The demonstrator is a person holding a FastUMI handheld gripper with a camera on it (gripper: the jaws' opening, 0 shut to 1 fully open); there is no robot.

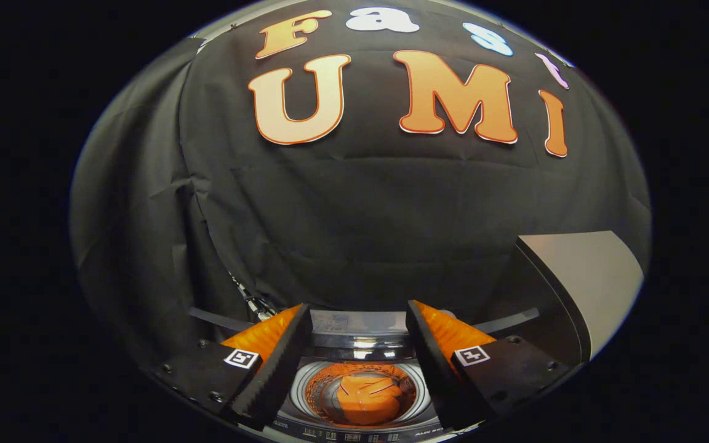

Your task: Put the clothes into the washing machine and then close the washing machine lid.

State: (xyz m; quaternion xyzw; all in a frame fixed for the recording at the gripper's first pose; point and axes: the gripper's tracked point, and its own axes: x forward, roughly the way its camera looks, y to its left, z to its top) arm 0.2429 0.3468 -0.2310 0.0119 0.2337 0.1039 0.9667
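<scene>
Nearest: two-finger gripper, spread wide, holding nothing. Black ridged fingers with orange backing, each mounted on a black block carrying a small square black-and-white marker. Fingers angled apart like a V, well clear of one another.

Between and below the fingers: top-loading washing machine, seen from above, lid open. Round drum opening ringed in pale grey, orange-lit perforated drum wall inside. In the drum: orange clothes, a folded bundle with a few thin dark lines across it, lying at the bottom, apart from both fingers. Strip of controls along the machine's near edge, too small to make out.

Just beyond the drum, between the fingertips: the raised lid, a dark glossy panel with a pale upper band, standing up at the back.

To the right, beyond the right finger: a grey-beige slab with a dark edge.

Farthest: black cloth wall, creased, draped behind everything.
</scene>
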